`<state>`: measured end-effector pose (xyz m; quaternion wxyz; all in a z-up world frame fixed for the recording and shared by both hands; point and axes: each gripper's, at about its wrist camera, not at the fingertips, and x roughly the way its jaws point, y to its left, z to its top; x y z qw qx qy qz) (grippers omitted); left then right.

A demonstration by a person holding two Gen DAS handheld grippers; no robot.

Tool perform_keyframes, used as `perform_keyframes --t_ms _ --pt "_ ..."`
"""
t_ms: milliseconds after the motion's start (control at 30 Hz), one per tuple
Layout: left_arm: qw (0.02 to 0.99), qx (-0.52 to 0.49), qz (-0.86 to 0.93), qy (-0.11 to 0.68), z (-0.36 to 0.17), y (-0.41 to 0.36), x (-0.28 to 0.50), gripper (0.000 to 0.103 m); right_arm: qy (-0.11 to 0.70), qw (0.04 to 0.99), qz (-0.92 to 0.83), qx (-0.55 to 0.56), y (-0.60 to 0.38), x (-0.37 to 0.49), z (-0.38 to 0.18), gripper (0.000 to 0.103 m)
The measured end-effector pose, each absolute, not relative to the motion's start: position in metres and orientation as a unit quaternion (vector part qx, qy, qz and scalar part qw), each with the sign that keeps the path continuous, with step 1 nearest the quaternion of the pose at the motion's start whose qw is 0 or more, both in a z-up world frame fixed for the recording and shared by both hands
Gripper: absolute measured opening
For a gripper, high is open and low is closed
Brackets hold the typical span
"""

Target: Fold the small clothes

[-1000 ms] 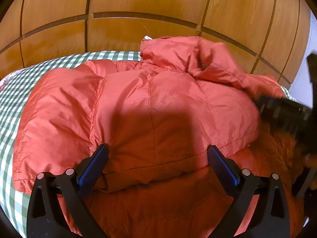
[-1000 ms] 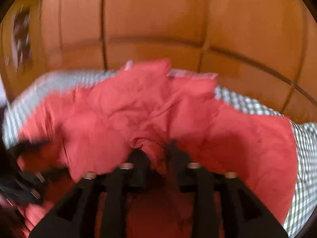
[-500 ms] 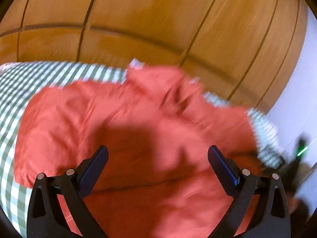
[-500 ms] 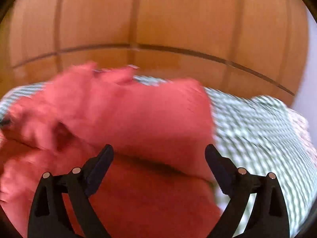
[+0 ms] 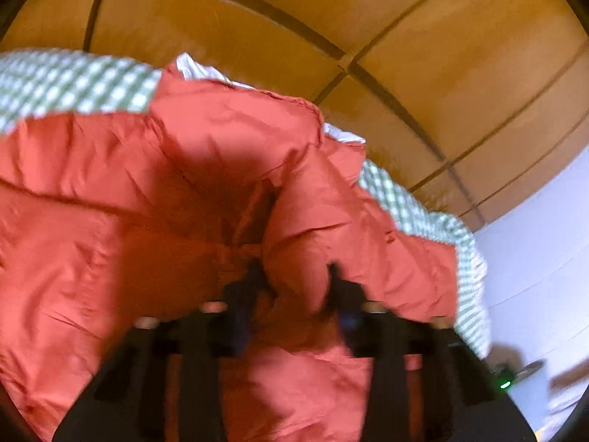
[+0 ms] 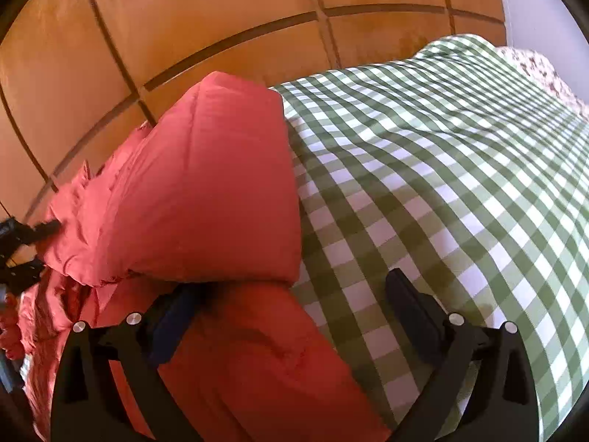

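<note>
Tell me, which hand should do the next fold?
Probably the left. The left gripper is shut on a bunch of the red puffer jacket, while the right gripper is open, holding nothing.

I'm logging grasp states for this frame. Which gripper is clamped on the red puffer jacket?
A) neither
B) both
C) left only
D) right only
C: the left gripper is pinched shut on a fold of the red puffer jacket, while the right gripper hangs wide open, holding nothing.
</note>
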<state>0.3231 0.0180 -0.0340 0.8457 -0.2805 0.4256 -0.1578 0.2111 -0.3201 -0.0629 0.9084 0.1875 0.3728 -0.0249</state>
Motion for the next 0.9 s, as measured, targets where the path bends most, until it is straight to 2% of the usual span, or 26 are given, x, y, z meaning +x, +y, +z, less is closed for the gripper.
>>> perform_keyframes --t_ms 67,267,400,500,733,800,900 --pt "0.852 -0.284 -0.167 0.406 -0.023 0.017 0.316 0.011 0.371 0.909 -0.027 0.186 -0.318 0.21 -0.061 0.098" --pt "0.878 -0.3 -0.176 0.328 0.021 0.058 0.274 0.009 0.37 0.91 -0.028 0.184 -0.317 0.208 -0.062 0.098" --pt "0.889 -0.274 -0.14 0.34 0.001 0.081 0.248 0.008 0.373 0.91 -0.033 0.177 -0.315 0.21 -0.062 0.098" --pt "0.884 -0.263 -0.119 0.369 -0.038 0.088 0.237 0.008 0.379 0.91 -0.039 0.164 -0.311 0.211 -0.06 0.1" --pt "0.887 -0.272 -0.124 0.352 -0.072 0.093 0.226 0.01 0.4 0.903 -0.053 0.149 -0.308 0.236 -0.05 0.101" --pt "0.887 -0.27 -0.126 0.353 -0.074 0.091 0.226 0.01 0.378 0.909 -0.083 0.153 -0.315 0.24 -0.041 0.101" --pt "0.886 -0.265 -0.136 0.355 -0.072 0.087 0.226 0.011 0.304 0.934 -0.135 0.127 -0.313 0.225 -0.014 0.101"
